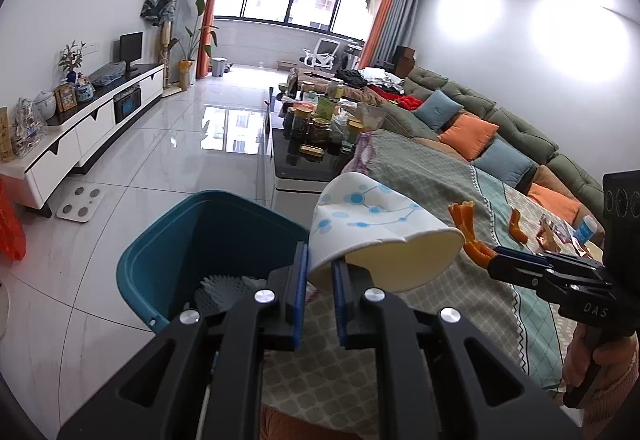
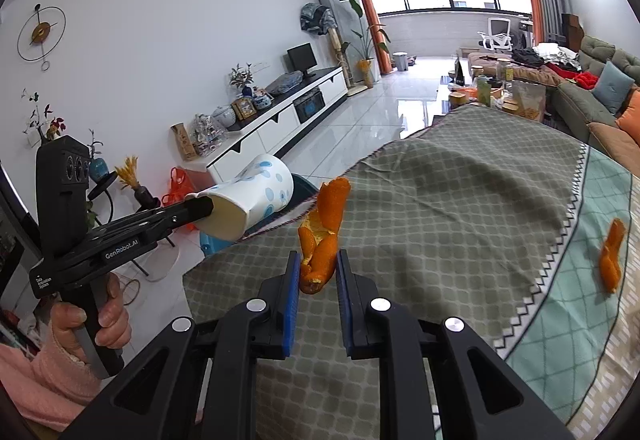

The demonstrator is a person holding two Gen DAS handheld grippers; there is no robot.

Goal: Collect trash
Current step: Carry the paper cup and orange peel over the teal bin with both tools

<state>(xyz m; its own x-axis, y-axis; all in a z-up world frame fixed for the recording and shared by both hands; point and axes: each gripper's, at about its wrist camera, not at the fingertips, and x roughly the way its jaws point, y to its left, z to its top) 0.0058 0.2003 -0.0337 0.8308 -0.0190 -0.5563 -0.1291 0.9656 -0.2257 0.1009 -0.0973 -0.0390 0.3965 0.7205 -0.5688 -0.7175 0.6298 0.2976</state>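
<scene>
In the left view alone, a bin (image 1: 168, 240) below the cup (image 1: 372, 224).

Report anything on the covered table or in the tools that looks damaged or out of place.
The paper cup in the left tool is crumpled, its rim dented. A loose orange peel lies on the tablecloth.

bin (image 1: 208, 236) on the floor just left of the cloth-covered table (image 1: 420, 200), paper cup (image 1: 376, 224) held over the table edge beside the bin, orange peel (image 2: 320, 236) to its right, another peel (image 2: 610, 260) further right on the cloth, sofa (image 1: 500, 120) behind
</scene>
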